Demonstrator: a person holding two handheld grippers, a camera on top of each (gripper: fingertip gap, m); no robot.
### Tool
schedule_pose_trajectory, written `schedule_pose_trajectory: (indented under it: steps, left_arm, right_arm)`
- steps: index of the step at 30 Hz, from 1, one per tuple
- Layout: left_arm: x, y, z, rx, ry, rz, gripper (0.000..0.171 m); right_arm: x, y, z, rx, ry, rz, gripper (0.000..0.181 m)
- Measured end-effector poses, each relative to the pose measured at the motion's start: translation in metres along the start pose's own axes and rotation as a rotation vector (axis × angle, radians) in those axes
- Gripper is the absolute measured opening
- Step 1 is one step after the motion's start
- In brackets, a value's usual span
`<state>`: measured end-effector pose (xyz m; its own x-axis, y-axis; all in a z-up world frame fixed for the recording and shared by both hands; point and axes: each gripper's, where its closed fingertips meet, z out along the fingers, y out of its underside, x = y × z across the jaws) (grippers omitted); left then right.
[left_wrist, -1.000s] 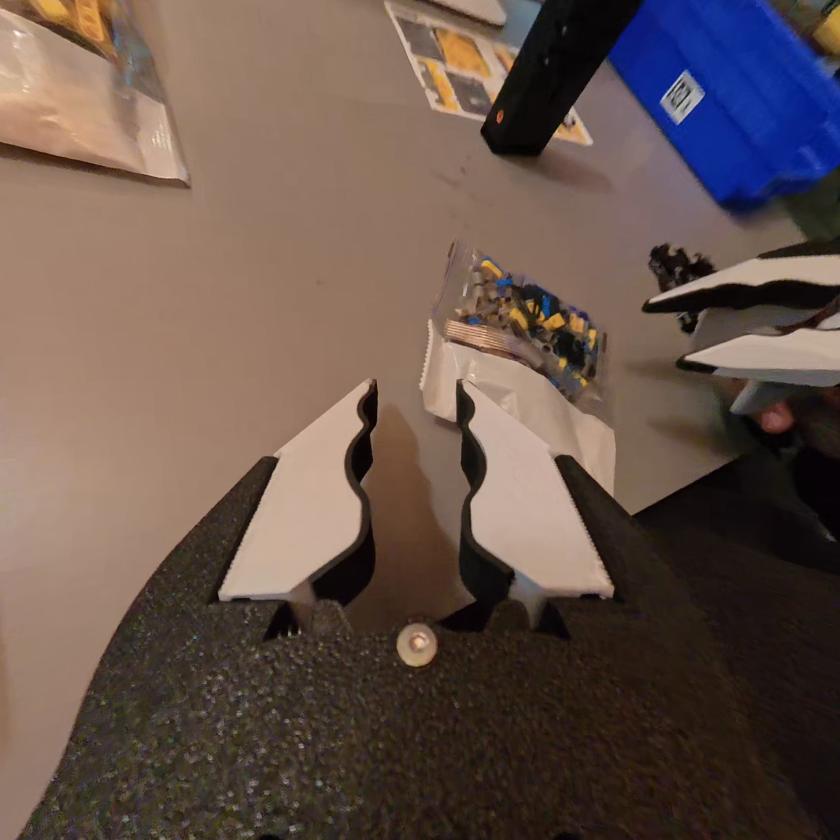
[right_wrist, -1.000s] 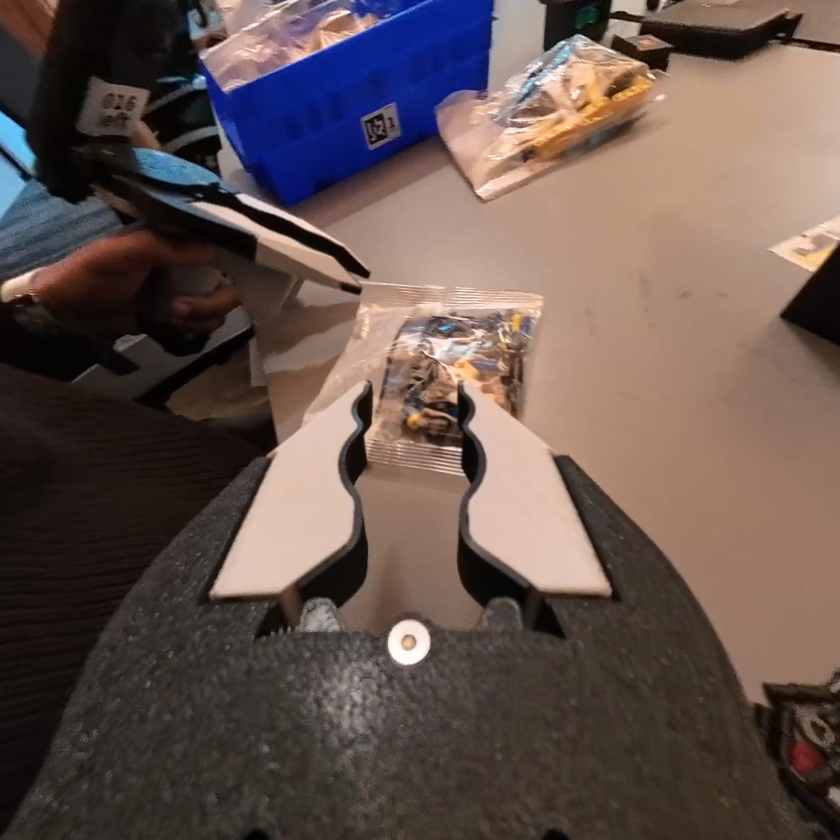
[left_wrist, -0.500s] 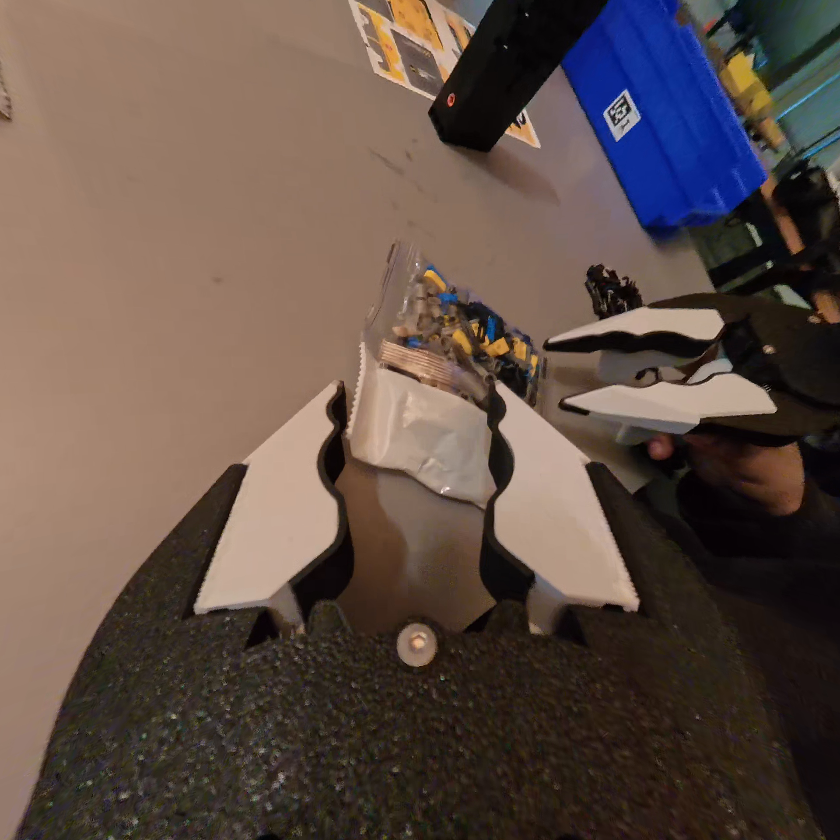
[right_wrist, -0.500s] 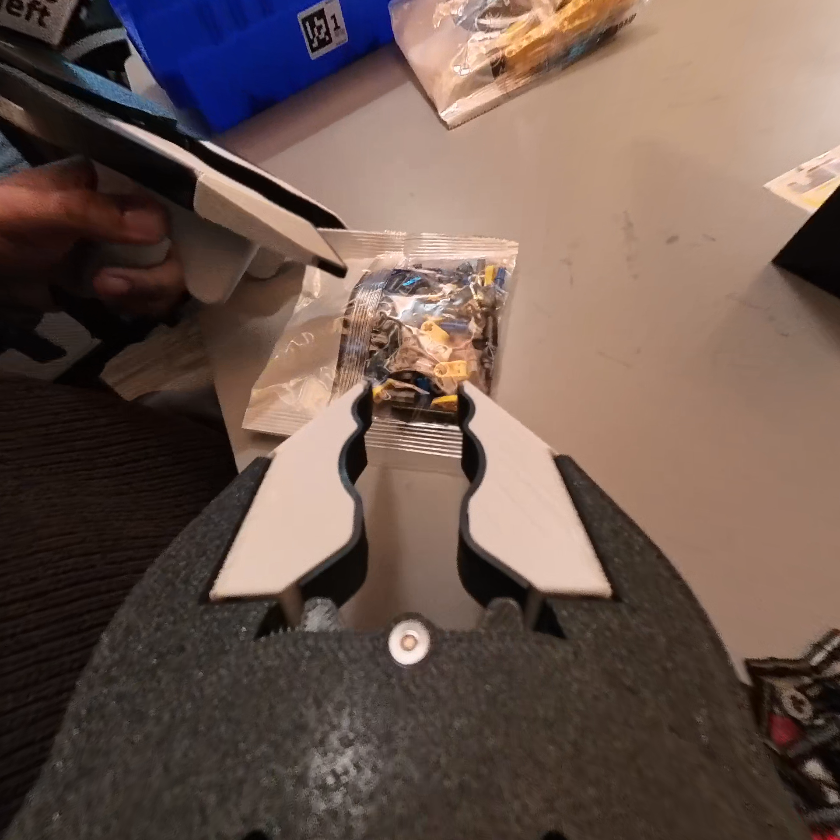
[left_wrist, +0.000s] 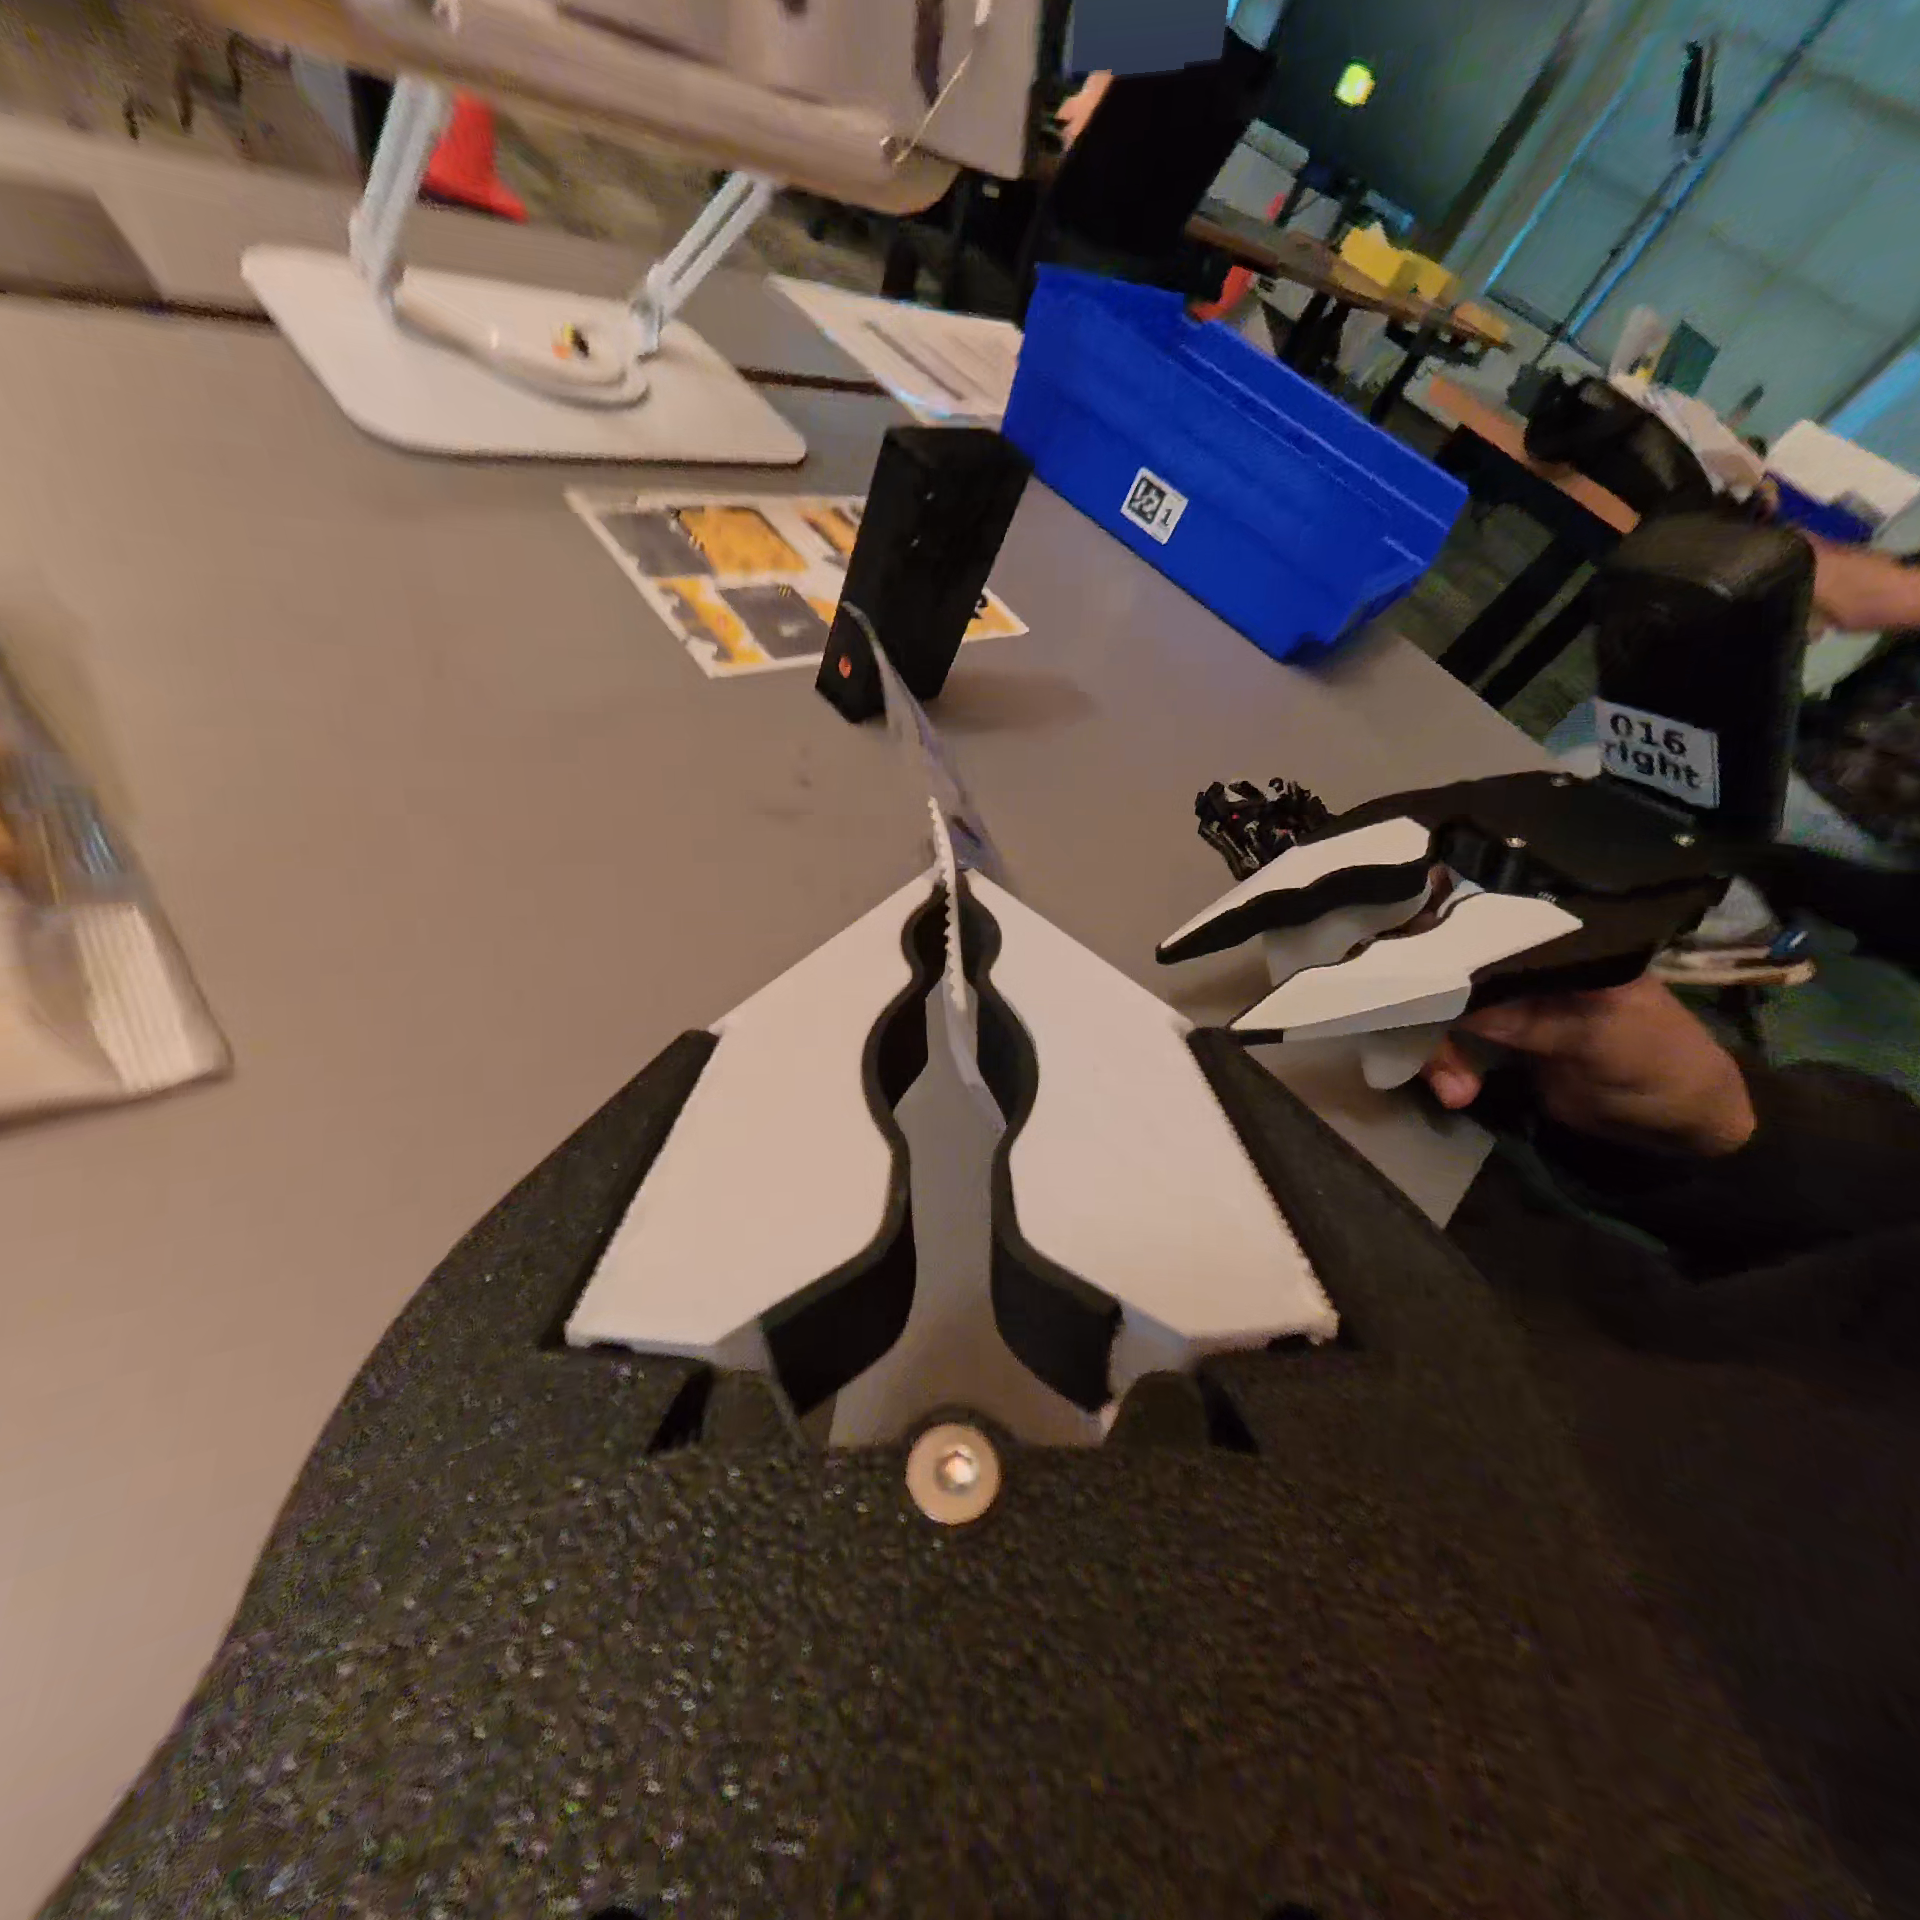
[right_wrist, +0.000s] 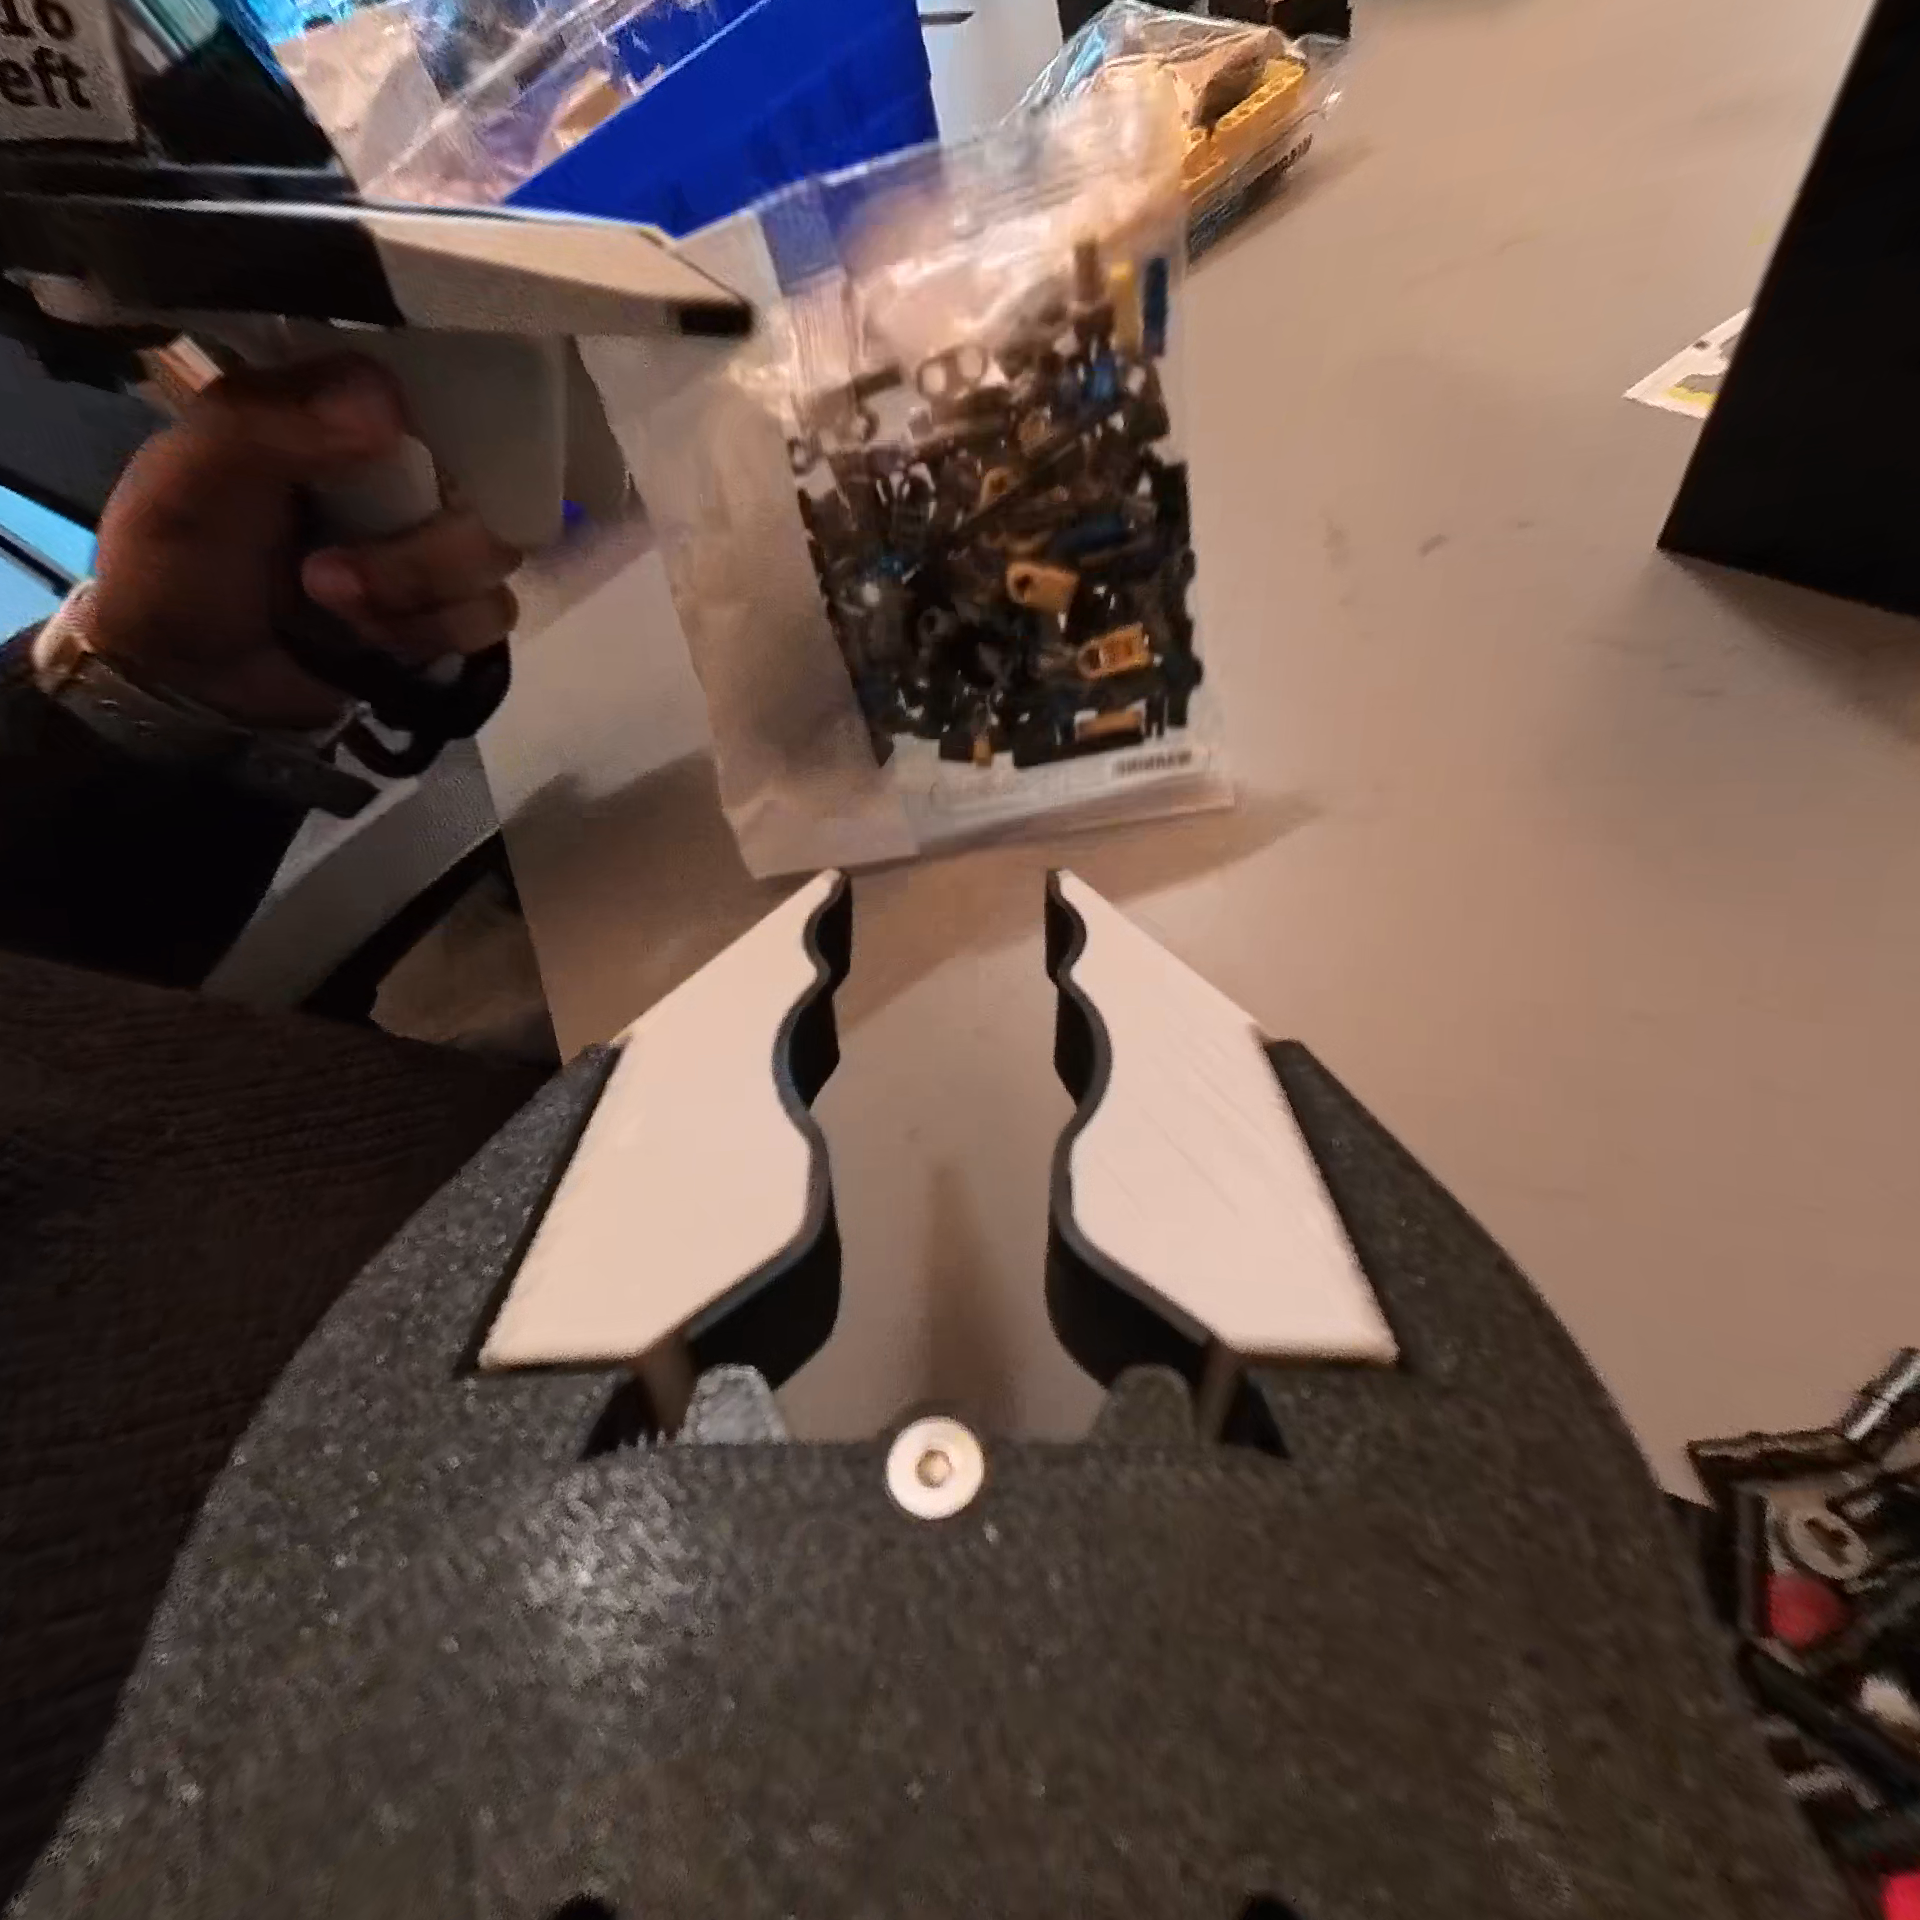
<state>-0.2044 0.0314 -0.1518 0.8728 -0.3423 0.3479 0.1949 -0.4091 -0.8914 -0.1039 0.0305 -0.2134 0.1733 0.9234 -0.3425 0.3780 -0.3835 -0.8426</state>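
Left jaws of left gripper clamped on edge of clear bag of small parts, hanging above grey surface. Right jaws of right gripper parted, empty, just below bag. Blue bin beyond; black block nearer.

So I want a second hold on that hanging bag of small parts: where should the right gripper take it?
Probably the flat bottom seam of the bag, approached from below. The left gripper pinches its top edge, so it hangs upright with the parts bulging mid-bag; the bottom strip is thin and directly ahead of the open right gripper.
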Motion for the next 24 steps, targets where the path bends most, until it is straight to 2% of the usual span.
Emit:
schedule_pose_trajectory:
  steps: [4, 7, 17, 22, 24]
  left_arm:
    - [0.004, -0.007, 0.000, -0.034, -0.001, 0.163, 0.000]
    - [0.005, -0.006, -0.001, -0.058, -0.009, 0.226, 0.000]
    - [0.004, -0.004, -0.005, -0.071, 0.001, 0.220, 0.000]
    - [0.002, -0.001, -0.002, -0.076, 0.070, 0.115, 0.000]
    - [-0.009, 0.006, 0.001, -0.103, 0.048, 0.095, 0.000]
  right_arm:
    - [0.001, -0.002, -0.001, 0.013, -0.007, 0.014, 0.036]
    - [0.000, -0.002, -0.001, 0.015, -0.012, 0.013, 0.037]
    - [0.000, -0.005, -0.004, 0.041, -0.035, 0.038, 0.036]
    - [0.000, -0.006, -0.005, 0.050, -0.034, 0.034, 0.036]
    - [0.000, -0.006, -0.005, 0.047, -0.032, 0.031, 0.036]
